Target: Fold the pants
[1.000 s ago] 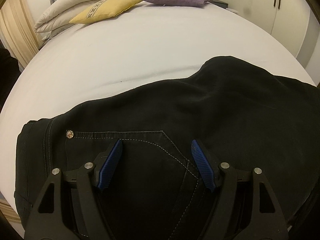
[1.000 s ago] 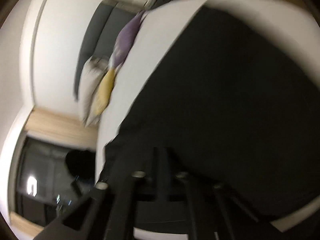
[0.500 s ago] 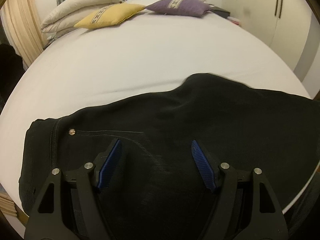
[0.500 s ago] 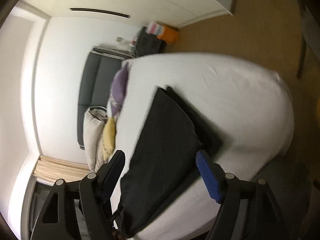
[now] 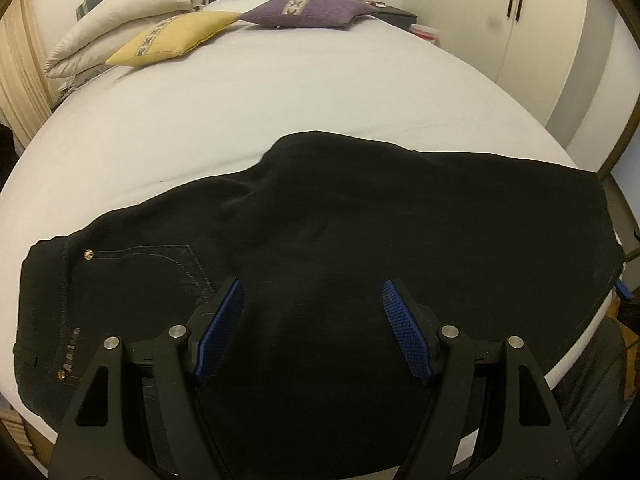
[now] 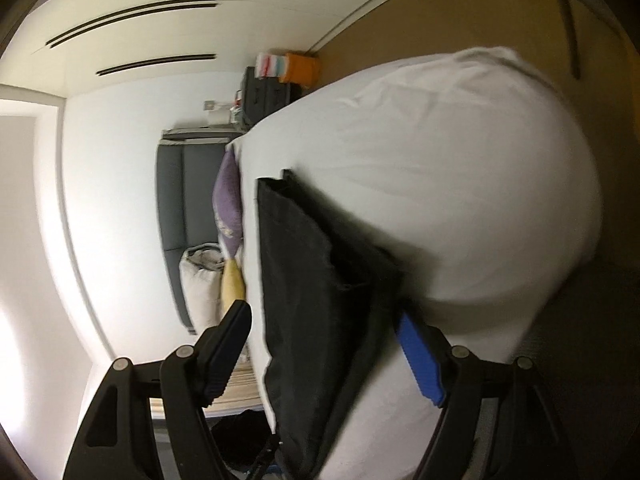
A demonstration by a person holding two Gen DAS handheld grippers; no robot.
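Pants [image 5: 360,248] are lying flat on the bed [image 5: 280,100], across the lower half of the left wrist view, waistband and back pocket at lower left of frame, leg end running off to the right edge. Looks like legs are already stacked lengthwise. In the right wrist view two dark layers [image 6: 320,280] are showing, top one offset a bit from the one under. So approx first fold is looking done; crosswise folds are still remaining, as far as I can judge.

Left tool [image 5: 314,330] is hovering over the mid-pants, fingers standing well apart, gripping nothing. Can't tell if the tips are brushing the cloth.

Right tool [image 6: 324,356] is sitting at the pants' end, lower centre of its frame, fingers wide apart w/ the cloth edge lying between them, pads not pressing on it.

Pillows [image 5: 132,24] are sitting at upper left, well apart from the pants.
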